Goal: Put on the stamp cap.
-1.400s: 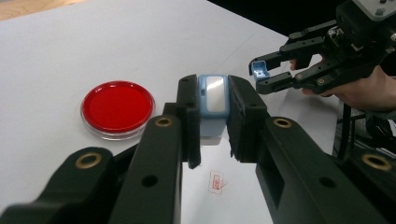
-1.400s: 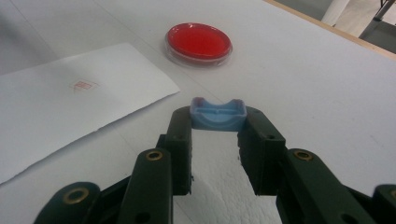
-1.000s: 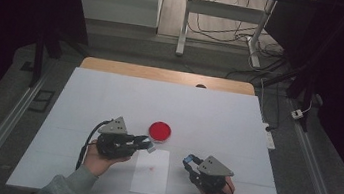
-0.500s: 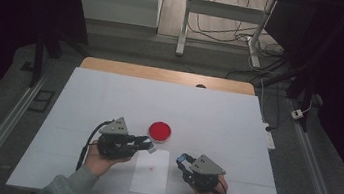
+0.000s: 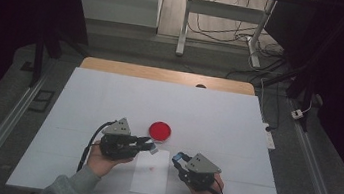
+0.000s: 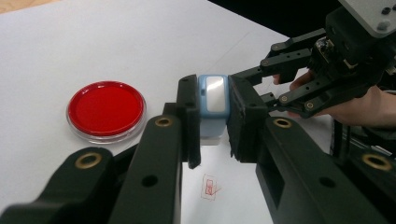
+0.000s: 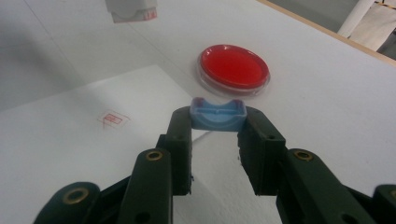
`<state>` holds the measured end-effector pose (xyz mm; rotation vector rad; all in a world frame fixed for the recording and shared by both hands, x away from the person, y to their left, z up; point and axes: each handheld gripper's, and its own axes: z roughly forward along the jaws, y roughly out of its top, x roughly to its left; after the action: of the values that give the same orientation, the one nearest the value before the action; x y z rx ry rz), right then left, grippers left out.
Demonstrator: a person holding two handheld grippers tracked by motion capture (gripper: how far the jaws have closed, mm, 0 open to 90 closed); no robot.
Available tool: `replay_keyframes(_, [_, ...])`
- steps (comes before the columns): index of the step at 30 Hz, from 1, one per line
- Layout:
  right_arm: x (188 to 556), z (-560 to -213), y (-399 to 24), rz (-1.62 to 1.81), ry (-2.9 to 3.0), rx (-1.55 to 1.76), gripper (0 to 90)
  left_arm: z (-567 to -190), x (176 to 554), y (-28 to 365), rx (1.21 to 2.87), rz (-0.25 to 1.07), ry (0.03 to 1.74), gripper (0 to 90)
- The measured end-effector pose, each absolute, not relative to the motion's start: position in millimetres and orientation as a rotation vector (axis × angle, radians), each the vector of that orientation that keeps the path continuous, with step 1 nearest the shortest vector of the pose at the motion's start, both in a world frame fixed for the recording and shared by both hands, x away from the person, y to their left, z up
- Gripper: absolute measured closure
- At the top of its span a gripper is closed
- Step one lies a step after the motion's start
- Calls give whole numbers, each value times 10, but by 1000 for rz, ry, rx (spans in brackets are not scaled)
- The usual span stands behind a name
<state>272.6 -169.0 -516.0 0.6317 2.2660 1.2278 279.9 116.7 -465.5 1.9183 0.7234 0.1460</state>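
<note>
Blue stamp body (image 6: 213, 100) clenched in left tool (image 6: 212, 121), blue cap (image 7: 218, 113) in right tool (image 7: 215, 122) — bring together squarely, clear of the red ink pad (image 5: 160, 131), over the paper (image 5: 148, 182).

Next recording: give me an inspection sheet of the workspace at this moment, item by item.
Surface: white table, wooden strip along far edge.
Job's things: blue stamp in left claw; blue cap in right claw; red ink pad in a clear dish; paper sheet bearing a small red stamp mark.
Clutter: nothing seen.
Grippers: both claws shut on their parts, close together above the paper.
Cables: black cable trails from left claw; loose wires on floor beyond the table.
Surroundings: dark room, metal desk legs behind.
</note>
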Motion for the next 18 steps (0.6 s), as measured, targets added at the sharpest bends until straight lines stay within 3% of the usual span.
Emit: replay_keyframes(18, [2721, -5145, -1493, 1252, 2262, 601, 654, -4666, 2819, 1076, 1909, 139, 721, 757])
